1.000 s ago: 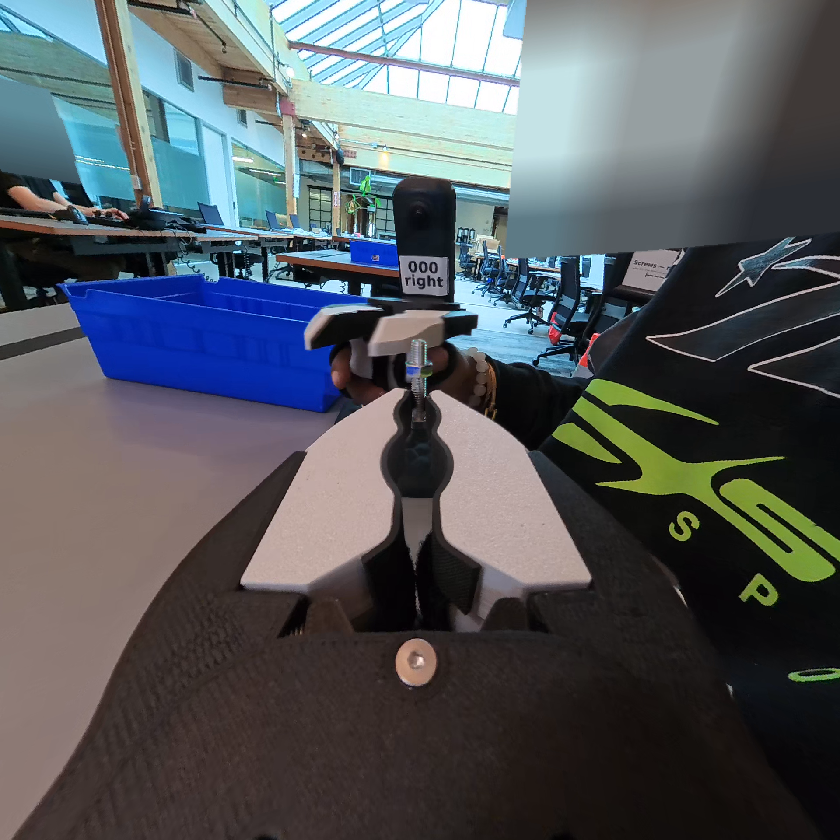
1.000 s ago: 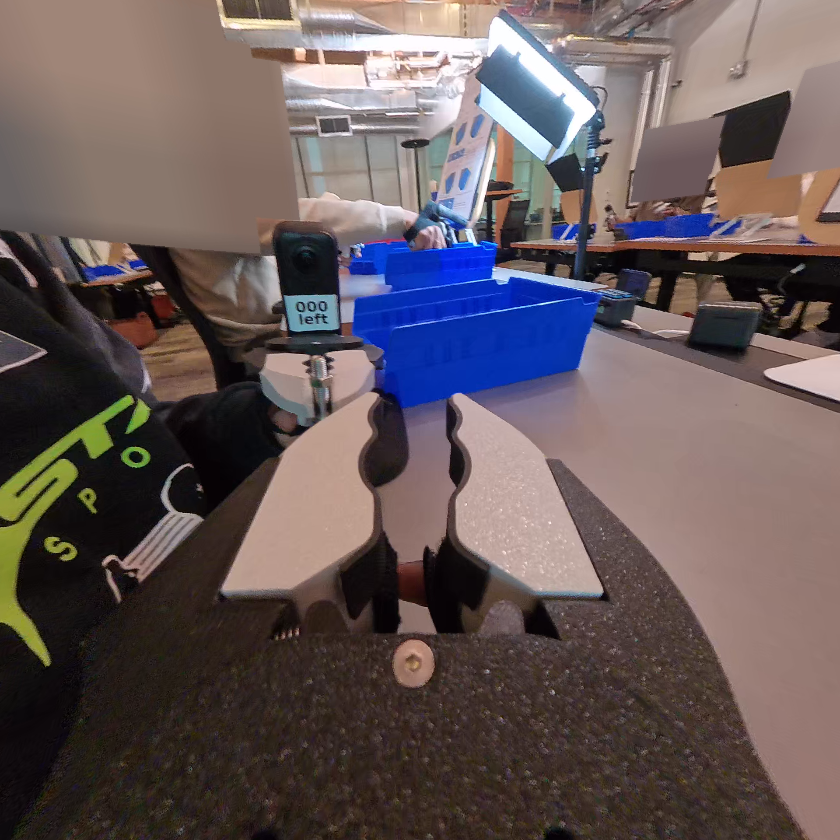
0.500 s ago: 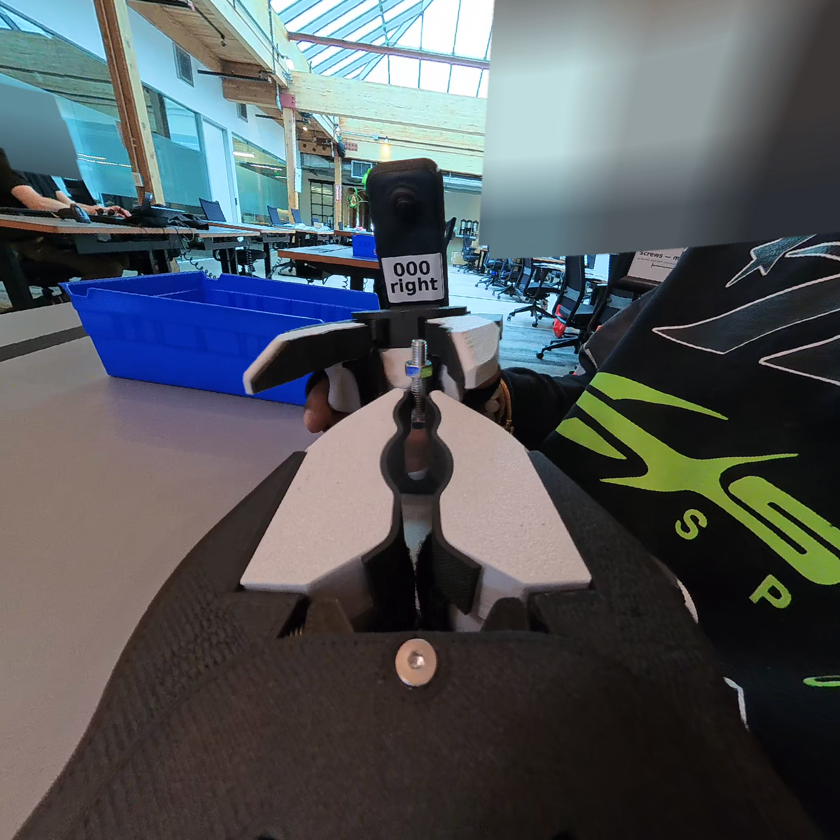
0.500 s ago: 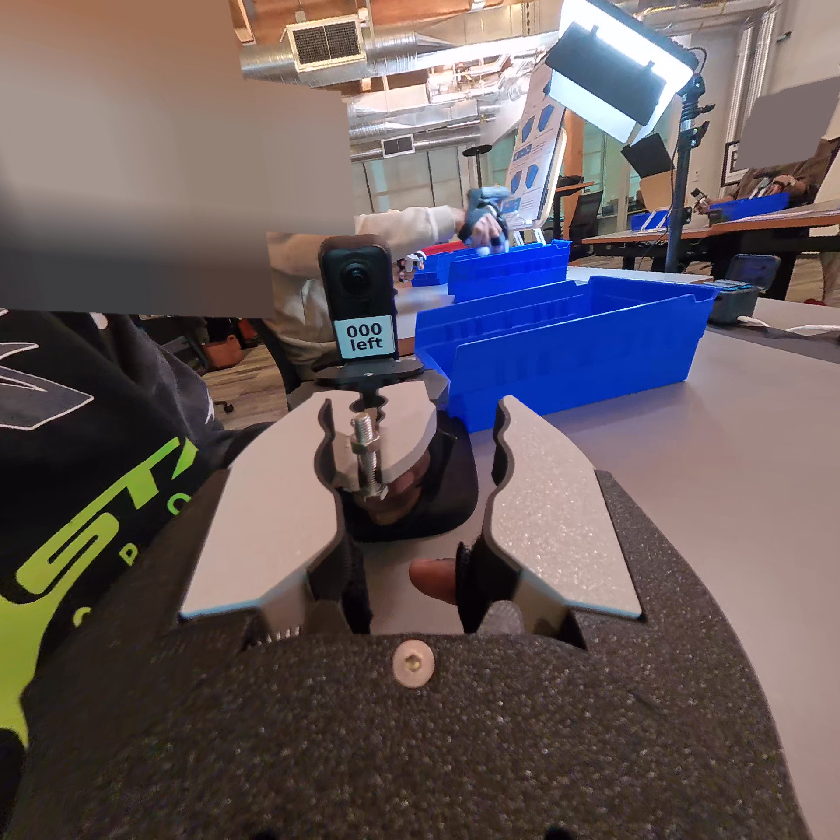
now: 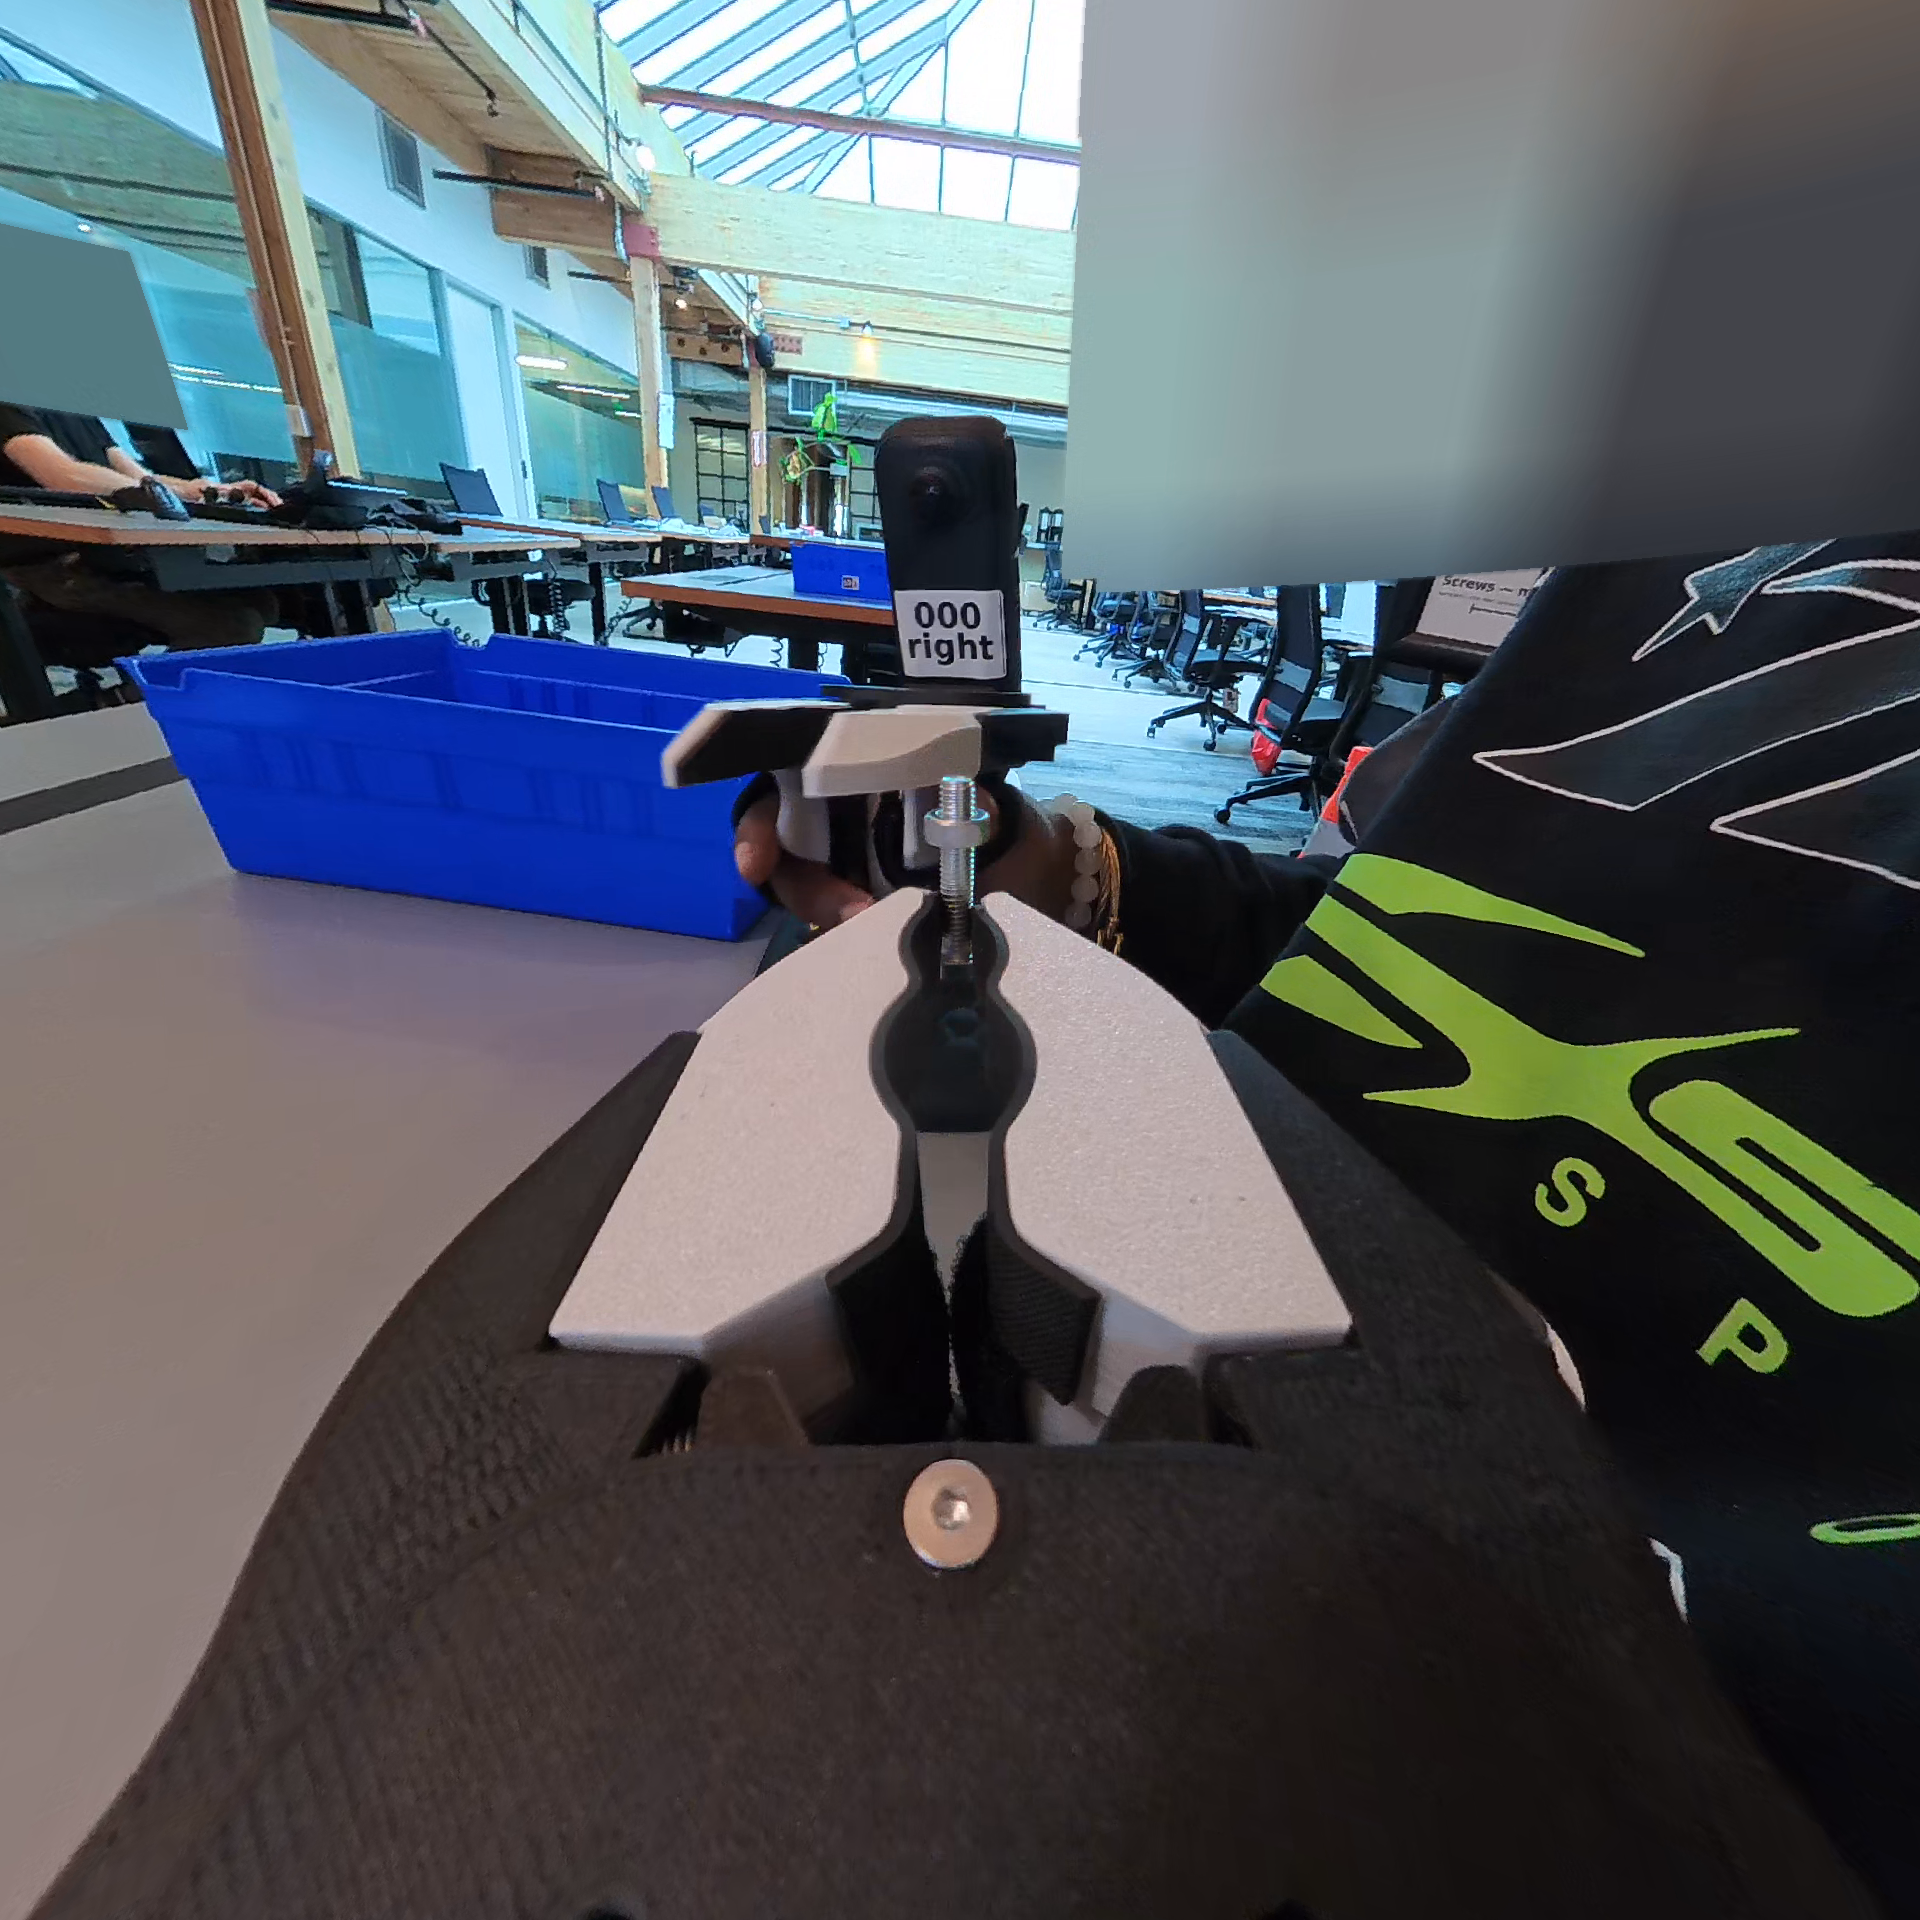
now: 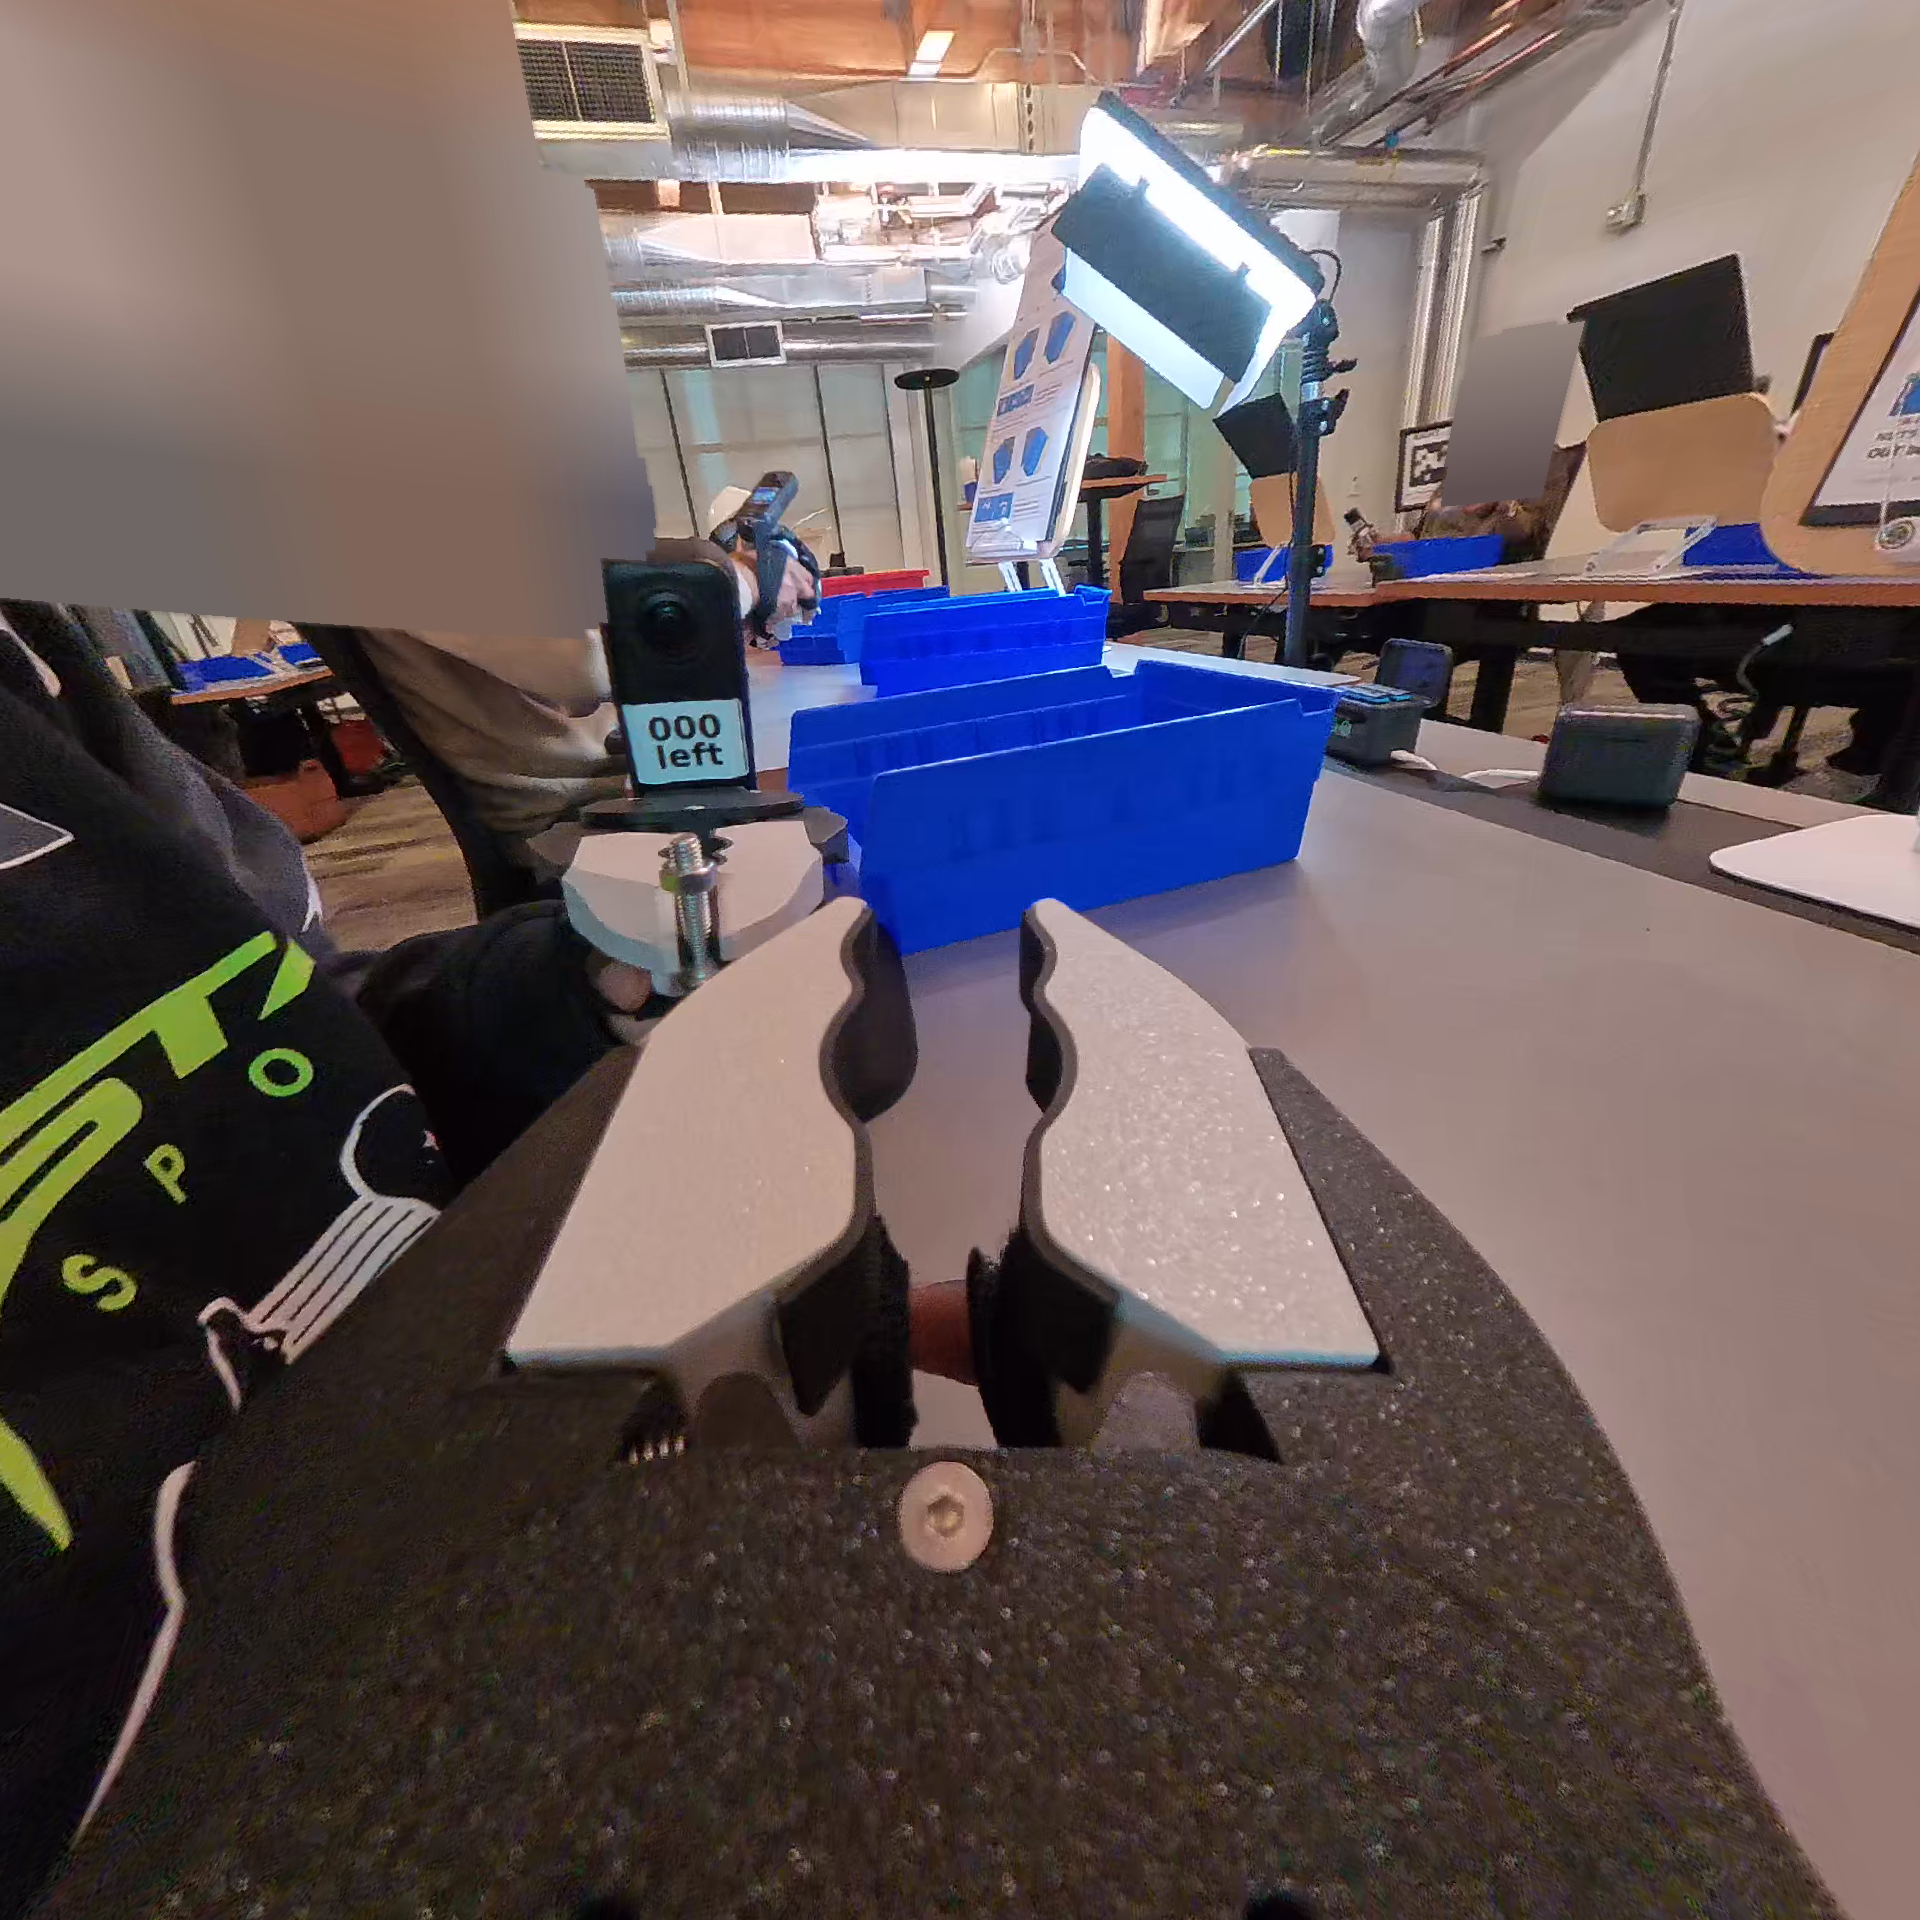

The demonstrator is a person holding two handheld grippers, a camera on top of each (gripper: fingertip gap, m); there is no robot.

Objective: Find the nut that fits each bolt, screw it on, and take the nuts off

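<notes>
My left gripper (image 5: 954, 914) clamped on upright bolt (image 5: 955, 883), nut (image 5: 956, 828) threaded near its tip, my right gripper (image 6: 940, 935) released, empty, above grey table (image 6: 1455, 1039), blue bin (image 6: 1081, 800) behind.

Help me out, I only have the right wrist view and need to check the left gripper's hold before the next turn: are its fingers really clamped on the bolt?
Observer: Yes. In the left wrist view the left gripper has its fingers closed on the lower shank of the bolt, which stands upright.
Operator: Where does the nut sit?
Observer: The nut sits near the top, a few threads showing above it.
Operator: And my right gripper?
Observer: The right gripper hangs just above and behind the bolt, not touching it, fingers apart, nothing between them.
</notes>
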